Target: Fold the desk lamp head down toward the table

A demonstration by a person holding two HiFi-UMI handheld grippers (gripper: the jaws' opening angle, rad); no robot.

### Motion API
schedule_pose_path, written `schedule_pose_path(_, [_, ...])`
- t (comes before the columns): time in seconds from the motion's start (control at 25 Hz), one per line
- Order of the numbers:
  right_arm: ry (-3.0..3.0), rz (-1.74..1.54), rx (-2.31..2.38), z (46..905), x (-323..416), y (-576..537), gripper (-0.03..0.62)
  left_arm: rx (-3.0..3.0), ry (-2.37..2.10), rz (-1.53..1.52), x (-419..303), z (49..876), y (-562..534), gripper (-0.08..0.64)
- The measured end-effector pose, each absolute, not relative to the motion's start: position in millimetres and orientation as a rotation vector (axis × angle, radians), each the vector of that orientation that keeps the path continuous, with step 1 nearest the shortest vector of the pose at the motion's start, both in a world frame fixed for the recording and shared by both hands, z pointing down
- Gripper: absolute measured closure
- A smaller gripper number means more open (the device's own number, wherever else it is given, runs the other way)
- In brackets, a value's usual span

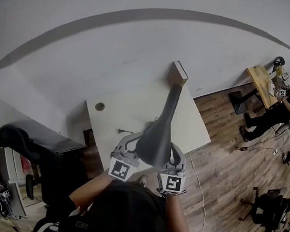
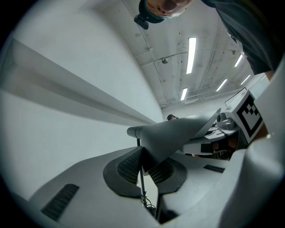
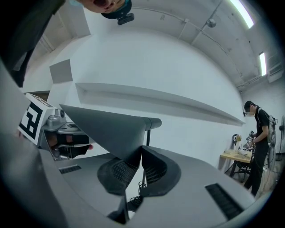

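Note:
The desk lamp's grey head (image 1: 158,132) flares out toward me over the white table (image 1: 130,106); its narrow end runs back to a block-shaped base (image 1: 178,73) at the table's far edge. My left gripper (image 1: 132,146) is shut on the left rim of the wide end, and my right gripper (image 1: 174,154) is shut on the right rim. In the left gripper view, the pads (image 2: 129,167) pinch the thin edge of the lamp head (image 2: 173,133). In the right gripper view, the pads (image 3: 116,171) clamp the lamp head (image 3: 107,129) the same way, with the thin stem (image 3: 147,138) behind.
A dark cable (image 1: 125,132) and a round grommet (image 1: 100,106) lie on the table's left part. At the far right a person (image 1: 283,106) works at a wooden desk (image 1: 263,83). Black chairs (image 1: 271,206) stand on the wood floor.

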State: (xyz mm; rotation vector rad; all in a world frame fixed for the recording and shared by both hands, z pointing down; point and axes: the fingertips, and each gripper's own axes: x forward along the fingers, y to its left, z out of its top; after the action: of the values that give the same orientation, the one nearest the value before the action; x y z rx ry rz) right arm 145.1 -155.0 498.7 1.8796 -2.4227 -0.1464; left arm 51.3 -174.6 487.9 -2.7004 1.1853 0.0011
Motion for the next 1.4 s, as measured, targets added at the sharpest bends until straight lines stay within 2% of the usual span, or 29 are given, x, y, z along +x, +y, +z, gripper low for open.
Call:
schedule_pose_path(0.72, [-2.336,-0.229,1.830,515.2,145.2,-161.0,0.556,-2.666,1.179,-0.003,51.9,501.2,-180.2,0.525])
schedule_pose_path(1.04, [-2.237,-0.380,1.652,508.9,142.1,-146.2,0.441,-2.657,1.175,-0.027,52.2,503.5,-179.5,0.525])
schedule_pose_path(1.4, [-2.103,-0.519,1.436,495.3,130.1,-118.7,0.386,-2.677,1.191,-0.036,51.4,504.2,-179.0,0.525])
